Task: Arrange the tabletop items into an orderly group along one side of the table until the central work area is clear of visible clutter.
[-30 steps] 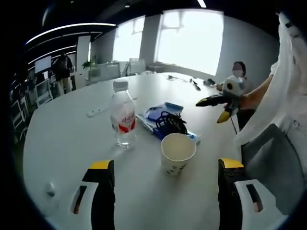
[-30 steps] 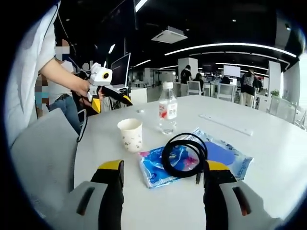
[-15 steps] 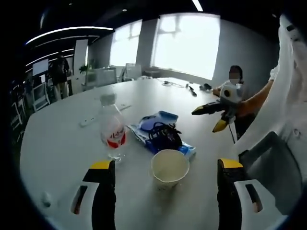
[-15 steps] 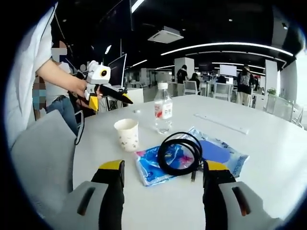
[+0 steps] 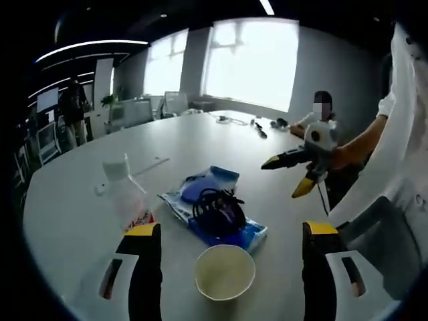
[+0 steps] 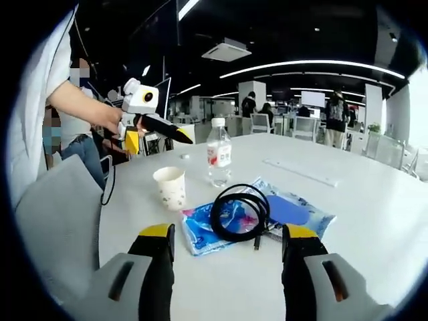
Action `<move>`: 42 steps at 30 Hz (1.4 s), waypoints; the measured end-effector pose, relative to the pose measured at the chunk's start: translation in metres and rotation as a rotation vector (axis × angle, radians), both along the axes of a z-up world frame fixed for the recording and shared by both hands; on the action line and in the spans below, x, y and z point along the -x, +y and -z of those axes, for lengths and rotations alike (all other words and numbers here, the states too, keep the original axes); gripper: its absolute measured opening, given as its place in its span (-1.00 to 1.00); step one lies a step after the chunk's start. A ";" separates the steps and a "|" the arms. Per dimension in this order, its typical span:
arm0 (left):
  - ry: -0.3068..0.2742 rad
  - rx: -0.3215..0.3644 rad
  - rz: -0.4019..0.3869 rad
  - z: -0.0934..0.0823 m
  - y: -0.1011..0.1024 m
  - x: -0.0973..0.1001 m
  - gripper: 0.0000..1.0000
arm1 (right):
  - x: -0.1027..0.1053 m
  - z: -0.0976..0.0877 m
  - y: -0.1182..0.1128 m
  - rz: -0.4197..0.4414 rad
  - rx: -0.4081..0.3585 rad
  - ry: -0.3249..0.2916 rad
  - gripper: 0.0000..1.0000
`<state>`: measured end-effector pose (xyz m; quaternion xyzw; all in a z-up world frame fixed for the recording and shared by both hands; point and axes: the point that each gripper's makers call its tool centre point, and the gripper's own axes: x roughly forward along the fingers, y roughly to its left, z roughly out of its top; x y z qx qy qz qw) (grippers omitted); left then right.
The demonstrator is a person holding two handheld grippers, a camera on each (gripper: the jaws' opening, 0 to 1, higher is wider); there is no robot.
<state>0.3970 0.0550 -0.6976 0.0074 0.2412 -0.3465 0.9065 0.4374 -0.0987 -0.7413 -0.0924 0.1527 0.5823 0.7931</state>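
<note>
I take the paper cup (image 5: 225, 271) as my landmark on the white round table (image 5: 73, 200). In the left gripper view it stands upright between my left gripper's (image 5: 224, 234) two wide-spread jaws, close in front of them, and they hold nothing. Just beyond the cup lies the blue plastic packet (image 5: 221, 207) with the black coiled cable (image 5: 217, 207) resting on top of it. To the cup's left, blurred, stands the clear water bottle (image 5: 127, 197) with its red label, partly behind my left jaw tip. Farther back past the bottle a white power strip (image 5: 134, 175) lies flat. My right gripper (image 5: 287, 170) comes in from the right, held in my hand (image 5: 338, 154) above the table edge, well apart from the cup.

In the right gripper view, my right gripper (image 6: 227, 237) is likewise spread wide and empty. The cable (image 6: 239, 212) on the packet (image 6: 294, 212) lies just ahead between its jaws; the cup (image 6: 170, 188) sits to their left and the bottle (image 6: 218, 152) stands beyond the cup. My left gripper (image 6: 157, 127) hangs above the cup's far side. A grey chair back (image 6: 57, 214) stands at the table's near edge.
</note>
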 end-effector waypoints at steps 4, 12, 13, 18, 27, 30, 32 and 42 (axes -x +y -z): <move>-0.003 0.007 -0.016 -0.004 -0.010 -0.008 0.63 | -0.002 -0.001 -0.001 0.007 -0.004 0.001 0.25; 0.020 0.029 -0.031 -0.002 -0.030 -0.016 0.61 | -0.005 0.000 0.002 0.005 -0.008 0.011 0.23; 0.025 0.023 -0.042 -0.001 -0.031 -0.019 0.59 | -0.005 0.000 0.003 0.005 -0.008 0.011 0.23; 0.055 0.014 -0.098 0.001 -0.033 -0.032 0.50 | -0.012 0.003 0.009 0.018 -0.001 0.027 0.20; 0.094 -0.062 -0.115 0.013 -0.048 -0.059 0.31 | -0.028 0.003 0.019 0.055 0.003 0.042 0.13; 0.099 -0.087 -0.114 0.016 -0.051 -0.066 0.29 | -0.033 0.005 0.021 0.070 0.006 0.053 0.08; 0.108 -0.085 -0.127 0.019 -0.051 -0.071 0.27 | -0.036 0.006 0.023 0.079 0.008 0.059 0.06; 0.216 -0.087 -0.181 0.049 -0.043 -0.074 0.18 | -0.051 0.020 0.031 0.139 0.029 0.126 -0.02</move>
